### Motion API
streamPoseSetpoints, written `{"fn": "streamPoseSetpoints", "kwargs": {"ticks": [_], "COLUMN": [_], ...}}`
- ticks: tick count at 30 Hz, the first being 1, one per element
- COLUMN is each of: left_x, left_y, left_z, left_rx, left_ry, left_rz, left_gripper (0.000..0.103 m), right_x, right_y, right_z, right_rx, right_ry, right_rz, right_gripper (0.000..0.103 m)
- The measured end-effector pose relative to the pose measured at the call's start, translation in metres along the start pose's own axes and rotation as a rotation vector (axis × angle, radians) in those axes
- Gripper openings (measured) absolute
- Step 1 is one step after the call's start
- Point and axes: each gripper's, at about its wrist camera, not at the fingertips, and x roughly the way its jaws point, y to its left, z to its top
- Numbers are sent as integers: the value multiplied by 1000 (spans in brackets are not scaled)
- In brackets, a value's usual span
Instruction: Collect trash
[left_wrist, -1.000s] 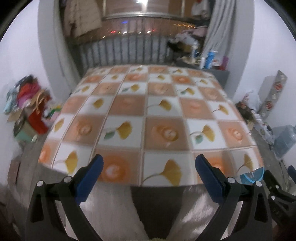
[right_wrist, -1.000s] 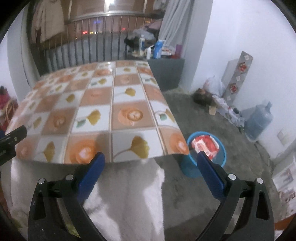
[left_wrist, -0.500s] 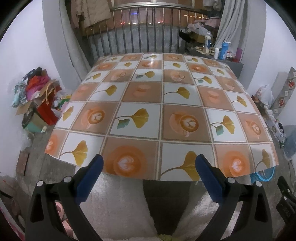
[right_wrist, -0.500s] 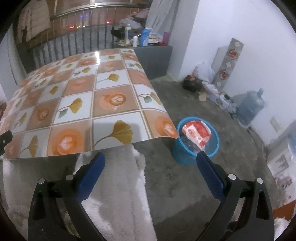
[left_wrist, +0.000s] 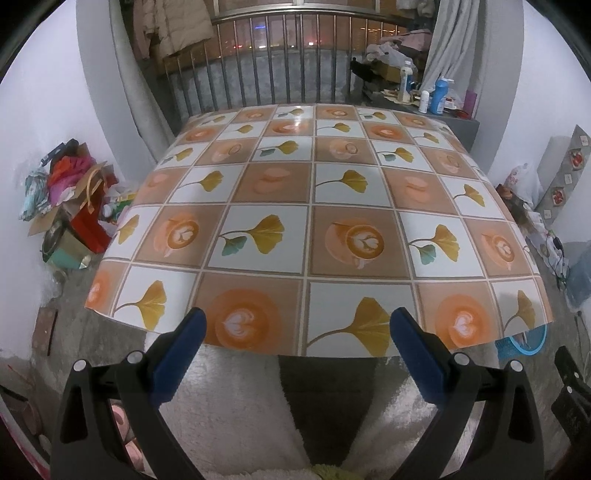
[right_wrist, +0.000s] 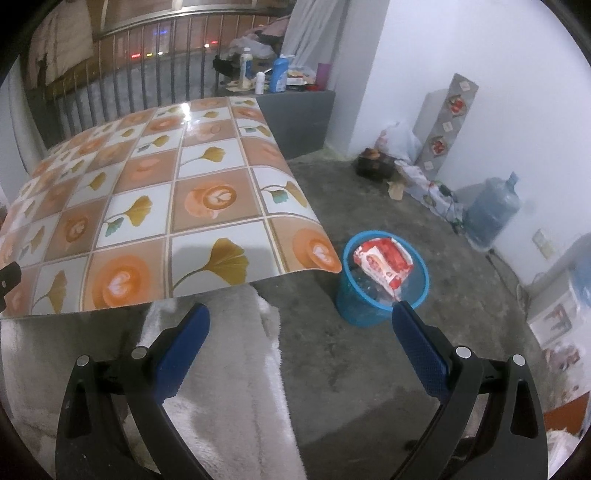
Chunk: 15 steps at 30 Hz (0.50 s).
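Table (left_wrist: 332, 206) under a glossy checked oilcloth of ginkgo leaves and latte cups, bare of any visible litter. Left gripper (left_wrist: 295, 332) at the near table edge, fingers spread wide, nothing between the blue pads (left_wrist: 177, 354). Right gripper (right_wrist: 299, 328) likewise spread wide and empty, aimed past the table corner toward the floor. Blue mesh wastebasket (right_wrist: 380, 306) on the concrete floor just beside that corner, a red-and-white wrapper (right_wrist: 382, 264) resting across its rim over other contents.

Judged risks: wrapper perched high and tilted, so liable to slide out if the basket is nudged; light mesh basket liable to tip if bumped by a pad; overhanging oilcloth edge liable to snag a finger swung across low. Task judged near its end, no loose trash evident on the tabletop.

Surroundings: white fluffy fabric (right_wrist: 229, 369) low in both views, partly screening the floor beneath the grippers; large water jug (right_wrist: 491, 210) by the right wall; bags and boxes (left_wrist: 70, 206) piled at the left wall; bottles (right_wrist: 273, 75) on a grey ledge behind the table; metal railing (left_wrist: 273, 74) beyond.
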Motion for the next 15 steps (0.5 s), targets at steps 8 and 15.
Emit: {"fn": "streamPoseSetpoints", "kwargs": {"ticks": [8,15], "left_x": [-2,-3], "left_y": [-1,-1], "left_z": [0,1], "left_rx": [4,6], "left_ry": [0,5], "left_rz": [-2,-3], "left_gripper": [97,97], "right_x": [-1,-1], "right_y": [-1,-2], "right_z": [1,3], "right_rx": [-2,0], "right_ry": [-2,-1], "right_rz": [-2,1], "right_gripper": [95,95]}}
